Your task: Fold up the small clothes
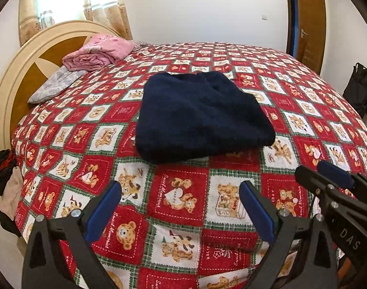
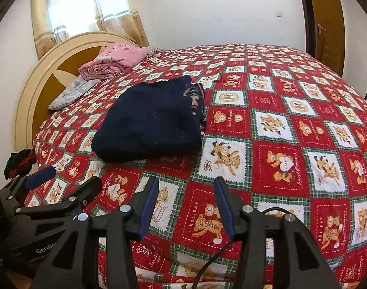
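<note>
A dark navy garment (image 1: 200,115) lies folded into a thick rectangle on the red teddy-bear bedspread (image 1: 183,200); in the right wrist view the navy garment (image 2: 152,120) shows a patterned edge on its right side. My left gripper (image 1: 181,187) hovers above the bedspread, short of the garment, open wide with nothing between its blue pads (image 1: 104,209). My right gripper (image 2: 186,185) is also short of the garment, to its right, open with only bedspread between its fingers. Each gripper appears at the edge of the other's view: the right gripper (image 1: 316,171) and the left gripper (image 2: 70,175).
A pink folded blanket (image 1: 99,53) and a grey patterned cloth (image 1: 53,86) lie by the wooden headboard (image 1: 22,79). Dark and beige clothes (image 1: 5,183) hang off the bed's left side. A black bag (image 1: 359,89) sits near the door (image 1: 308,24). A black cable (image 2: 212,257) trails below my right gripper.
</note>
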### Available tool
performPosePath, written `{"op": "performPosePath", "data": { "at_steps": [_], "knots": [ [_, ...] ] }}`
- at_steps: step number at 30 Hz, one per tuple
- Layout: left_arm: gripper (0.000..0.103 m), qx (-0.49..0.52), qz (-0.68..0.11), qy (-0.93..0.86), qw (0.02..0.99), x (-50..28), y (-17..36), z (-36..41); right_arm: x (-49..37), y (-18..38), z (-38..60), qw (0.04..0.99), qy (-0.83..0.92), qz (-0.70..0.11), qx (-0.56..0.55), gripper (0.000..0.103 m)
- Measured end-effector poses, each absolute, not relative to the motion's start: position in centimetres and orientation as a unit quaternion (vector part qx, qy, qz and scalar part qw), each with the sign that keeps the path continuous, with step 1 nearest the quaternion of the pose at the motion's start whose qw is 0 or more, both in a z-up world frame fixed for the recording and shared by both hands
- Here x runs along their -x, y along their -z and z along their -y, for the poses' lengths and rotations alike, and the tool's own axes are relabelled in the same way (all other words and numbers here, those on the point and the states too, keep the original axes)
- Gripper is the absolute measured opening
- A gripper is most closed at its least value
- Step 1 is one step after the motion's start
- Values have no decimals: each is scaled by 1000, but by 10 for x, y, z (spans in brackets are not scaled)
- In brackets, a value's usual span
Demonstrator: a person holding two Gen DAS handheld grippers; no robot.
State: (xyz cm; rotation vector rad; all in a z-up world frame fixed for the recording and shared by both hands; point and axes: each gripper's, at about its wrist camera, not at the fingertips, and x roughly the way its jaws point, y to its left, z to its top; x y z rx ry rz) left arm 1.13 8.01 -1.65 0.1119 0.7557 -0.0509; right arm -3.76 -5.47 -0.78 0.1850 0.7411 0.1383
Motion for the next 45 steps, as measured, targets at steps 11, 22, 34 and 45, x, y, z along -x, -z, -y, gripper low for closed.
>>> {"op": "performPosePath", "data": {
  "at_steps": [11,22,34,45],
  "knots": [
    [100,-48,-408,15,911,-25,44,-88,18,31,49,894,-80,-427,-111,49],
    [100,-41,-313,-2,949,11,-11,-86,68,-42,55,948,-39,-303,-85,50],
    [103,-37,-187,6,982,62,-91,-90,147,-146,56,991,-2,-127,-42,78],
    [103,-14,-147,-17,989,78,-112,-103,168,-151,46,995,7,-90,-33,85]
  ]
}}
